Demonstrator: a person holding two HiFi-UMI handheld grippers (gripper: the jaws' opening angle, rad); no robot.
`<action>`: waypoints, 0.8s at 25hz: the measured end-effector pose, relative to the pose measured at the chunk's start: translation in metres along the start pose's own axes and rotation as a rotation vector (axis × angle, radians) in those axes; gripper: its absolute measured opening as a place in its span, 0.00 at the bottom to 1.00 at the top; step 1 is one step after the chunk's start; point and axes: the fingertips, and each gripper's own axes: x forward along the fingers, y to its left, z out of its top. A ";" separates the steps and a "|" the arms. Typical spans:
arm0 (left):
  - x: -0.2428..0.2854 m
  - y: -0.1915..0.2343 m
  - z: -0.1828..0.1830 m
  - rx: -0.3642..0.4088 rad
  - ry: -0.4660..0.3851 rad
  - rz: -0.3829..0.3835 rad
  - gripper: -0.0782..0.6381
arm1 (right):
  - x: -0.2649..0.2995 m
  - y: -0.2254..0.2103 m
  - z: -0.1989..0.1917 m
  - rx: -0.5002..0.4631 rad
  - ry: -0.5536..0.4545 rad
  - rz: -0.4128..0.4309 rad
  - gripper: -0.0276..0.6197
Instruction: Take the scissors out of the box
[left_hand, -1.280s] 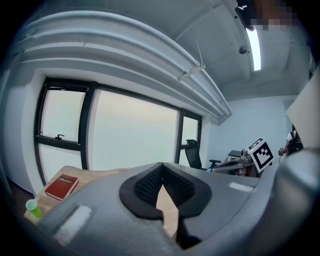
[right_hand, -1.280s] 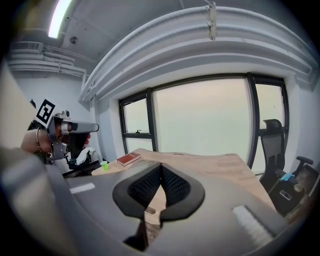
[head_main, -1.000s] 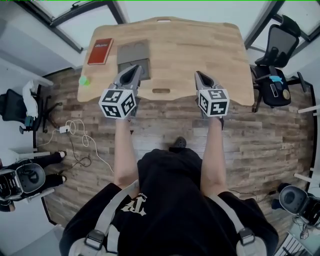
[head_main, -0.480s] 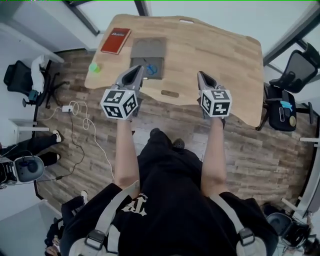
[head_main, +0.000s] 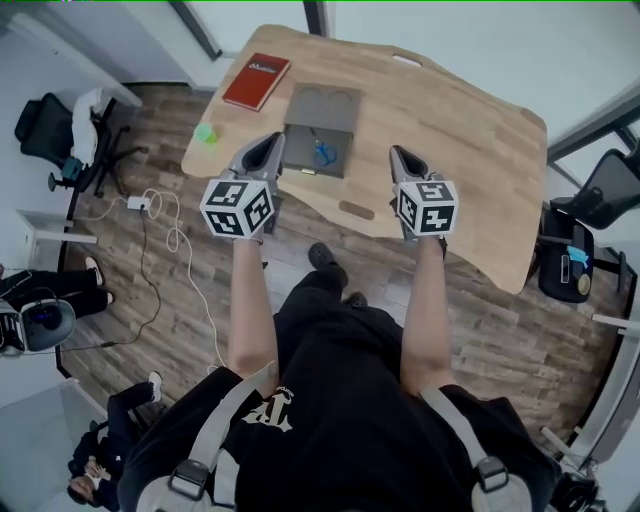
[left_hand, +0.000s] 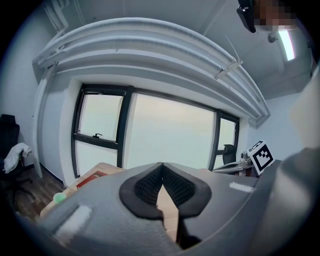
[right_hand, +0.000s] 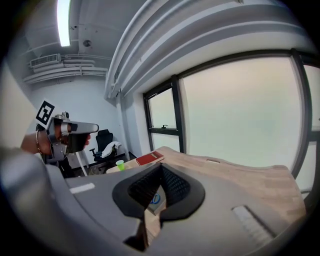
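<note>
An open grey box (head_main: 320, 130) lies on the wooden table (head_main: 460, 130), its lid folded back. Blue-handled scissors (head_main: 322, 153) rest inside the near half. My left gripper (head_main: 272, 140) hovers over the table's near edge just left of the box, jaws shut and empty. Over the same edge, to the right of the box, my right gripper (head_main: 397, 152) is also shut on nothing. In the right gripper view a bit of the blue scissors (right_hand: 156, 200) shows through the gap behind the shut tips (right_hand: 161, 166). The left gripper view shows its tips (left_hand: 161, 165) meeting.
A red book (head_main: 258, 82) lies at the table's far left corner and a green cup (head_main: 205, 133) stands near the left edge. Office chairs (head_main: 60, 130) stand left and right of the table. A cable (head_main: 165, 240) trails on the wooden floor.
Both grippers have moved forward to the table's near edge. The box, earlier ahead of the left gripper, now lies between the two grippers. Jaws stay shut.
</note>
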 end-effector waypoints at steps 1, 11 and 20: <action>0.004 0.009 0.001 -0.010 -0.004 0.008 0.11 | 0.009 0.001 0.004 -0.006 0.003 0.006 0.05; 0.042 0.086 0.011 -0.052 -0.020 0.059 0.11 | 0.097 -0.007 0.033 -0.013 0.025 0.023 0.05; 0.047 0.137 0.015 -0.064 -0.030 0.091 0.11 | 0.142 0.002 0.038 -0.009 0.038 0.029 0.05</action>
